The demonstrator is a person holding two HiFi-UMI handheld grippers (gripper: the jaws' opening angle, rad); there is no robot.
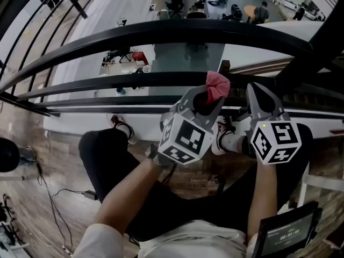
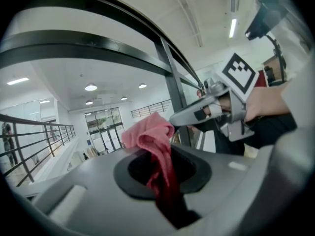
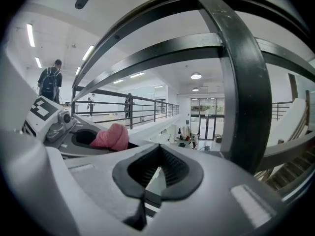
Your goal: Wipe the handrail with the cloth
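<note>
The black handrail (image 1: 177, 32) curves across the top of the head view, with thinner rails (image 1: 134, 80) under it. My left gripper (image 1: 210, 94) is shut on a pink cloth (image 1: 217, 84), whose bunched end sticks up just below the lower rail. In the left gripper view the cloth (image 2: 150, 136) hangs down between the jaws (image 2: 162, 168), under the handrail (image 2: 98, 58). My right gripper (image 1: 259, 93) is beside it on the right, shut and holding nothing. The right gripper view shows its jaws (image 3: 158, 168) close to a black upright post (image 3: 241, 82), with the cloth (image 3: 112, 136) at the left.
I stand on a wooden floor at a balcony edge, with an office floor of desks and chairs (image 1: 183, 4) far below. A dark tablet (image 1: 287, 230) sits at lower right and cables (image 1: 48, 181) lie at left. People walk on a far walkway (image 3: 49, 82).
</note>
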